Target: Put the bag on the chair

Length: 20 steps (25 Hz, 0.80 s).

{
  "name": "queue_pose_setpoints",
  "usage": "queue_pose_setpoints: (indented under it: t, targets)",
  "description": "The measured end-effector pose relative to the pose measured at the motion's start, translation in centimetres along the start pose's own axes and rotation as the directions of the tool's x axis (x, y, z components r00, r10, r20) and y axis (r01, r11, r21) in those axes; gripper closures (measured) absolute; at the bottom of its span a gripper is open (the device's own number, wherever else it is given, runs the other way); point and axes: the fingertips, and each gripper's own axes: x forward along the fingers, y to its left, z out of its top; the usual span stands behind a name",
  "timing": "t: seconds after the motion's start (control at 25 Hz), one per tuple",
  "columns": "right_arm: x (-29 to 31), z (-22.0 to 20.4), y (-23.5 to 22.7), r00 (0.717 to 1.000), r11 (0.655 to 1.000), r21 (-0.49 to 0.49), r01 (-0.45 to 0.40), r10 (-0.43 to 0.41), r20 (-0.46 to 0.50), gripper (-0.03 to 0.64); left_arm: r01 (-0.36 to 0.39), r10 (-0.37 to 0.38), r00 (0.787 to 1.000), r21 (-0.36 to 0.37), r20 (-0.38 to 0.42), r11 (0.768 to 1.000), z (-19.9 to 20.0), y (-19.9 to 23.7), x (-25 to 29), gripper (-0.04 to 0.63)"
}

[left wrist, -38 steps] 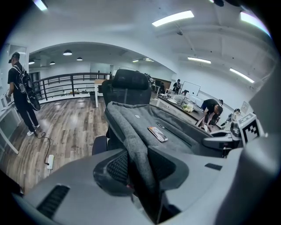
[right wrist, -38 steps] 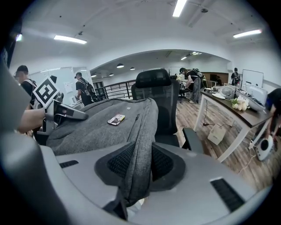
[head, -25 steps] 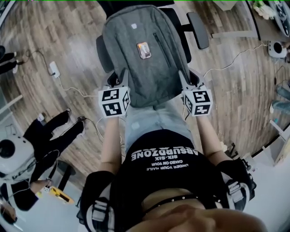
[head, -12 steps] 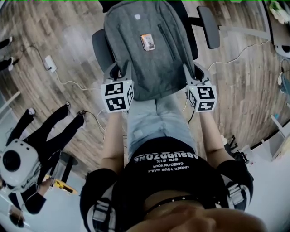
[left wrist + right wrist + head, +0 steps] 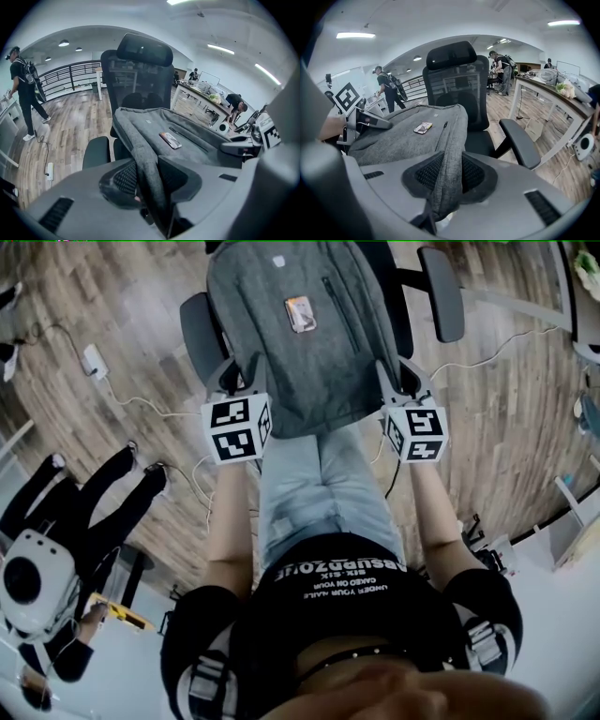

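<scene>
The grey backpack (image 5: 300,352) hangs flat between my two grippers, over the seat of a black office chair (image 5: 199,332). My left gripper (image 5: 240,382) is shut on the bag's left edge, and the fabric fold runs between its pads (image 5: 123,176). My right gripper (image 5: 397,381) is shut on the right edge, with the fabric squeezed between its pads (image 5: 473,173). A small coloured patch (image 5: 300,313) sits on the bag's top face. The chair's backrest (image 5: 136,79) and headrest (image 5: 452,52) rise just behind the bag (image 5: 403,136). The seat is hidden under the bag (image 5: 187,145).
The chair's right armrest (image 5: 442,292) sticks out beside the bag. A person in black (image 5: 84,521) stands on the wooden floor at my left. Cables and a power strip (image 5: 93,360) lie on the floor. A desk (image 5: 553,96) stands to the right.
Both grippers and the bag have shifted slightly away from my body, toward the chair's back. The person at the left has stepped along the floor.
</scene>
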Motion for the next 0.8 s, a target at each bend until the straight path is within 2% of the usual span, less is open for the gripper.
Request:
queue_pose_setpoints:
  t: [0.8]
  targets:
    - [2.7,-0.6,-1.9,1.000,1.000,-0.024,0.002,-0.002,-0.020,0.515,-0.047,0.047,0.999,-0.022,-0.011,0.999,-1.1,-0.1,3.1,0.479]
